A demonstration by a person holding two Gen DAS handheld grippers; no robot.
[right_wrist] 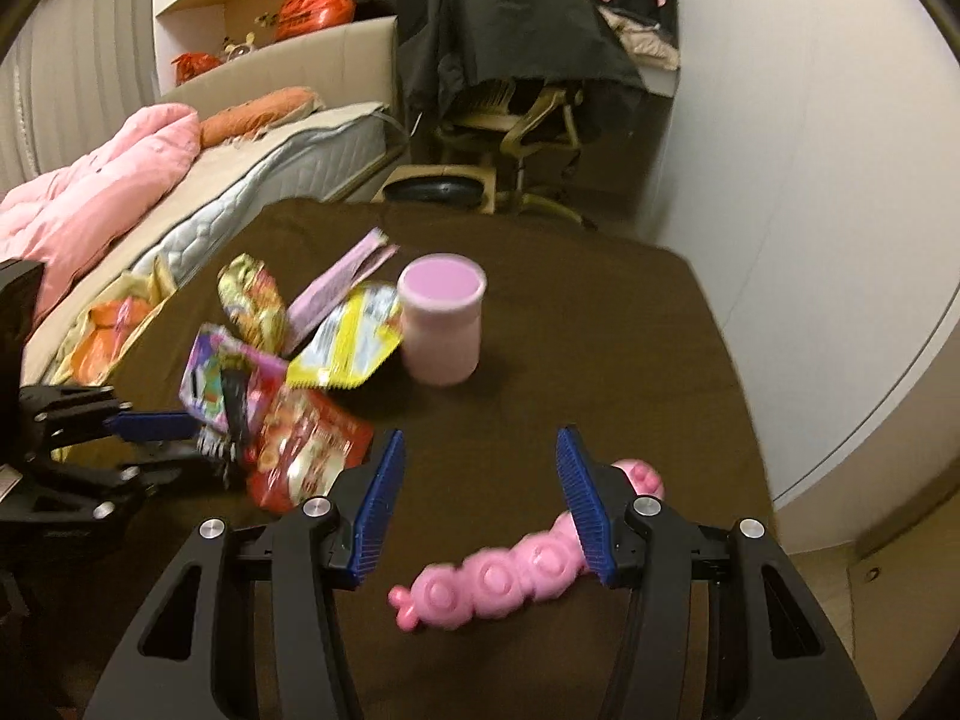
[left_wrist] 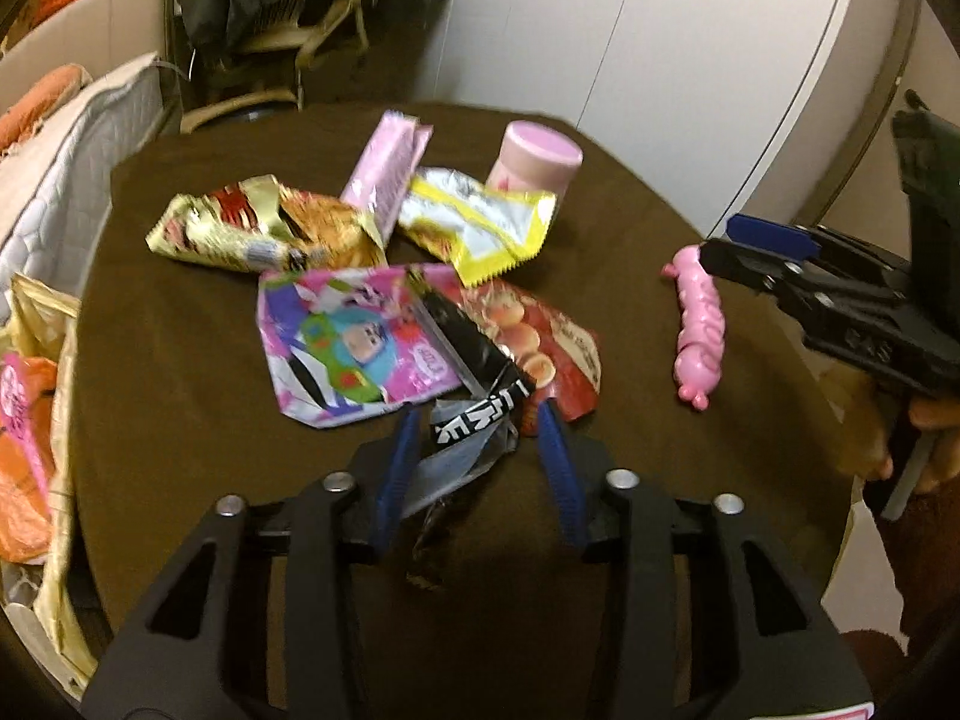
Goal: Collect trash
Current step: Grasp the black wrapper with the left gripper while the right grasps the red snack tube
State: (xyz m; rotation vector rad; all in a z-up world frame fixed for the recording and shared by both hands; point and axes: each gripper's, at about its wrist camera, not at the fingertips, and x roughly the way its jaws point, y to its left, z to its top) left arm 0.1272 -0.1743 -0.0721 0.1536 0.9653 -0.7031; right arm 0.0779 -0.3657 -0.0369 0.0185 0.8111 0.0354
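Note:
Snack wrappers lie in a heap on the brown table (left_wrist: pixel 180 330). A black-and-silver wrapper (left_wrist: pixel 474 438) lies between the fingers of my left gripper (left_wrist: pixel 478 414), which is open; the right pad stands clear of it. Just beyond are a cartoon pouch (left_wrist: pixel 354 342), a red snack bag (left_wrist: pixel 552 348), a gold wrapper (left_wrist: pixel 258 228) and a yellow-silver wrapper (left_wrist: pixel 480 222). My right gripper (right_wrist: pixel 480 435) is open low over the table. A pink caterpillar toy (right_wrist: pixel 498 576) lies under it, running beneath its right finger, not gripped.
A pink lidded cup (right_wrist: pixel 441 324) stands upright behind the heap, beside a long pink wrapper (left_wrist: pixel 387 168). A gold bag with orange contents (left_wrist: pixel 30 420) sits off the table's left edge by the mattress (right_wrist: pixel 270 180). A draped chair (right_wrist: pixel 510 90) stands beyond the far edge.

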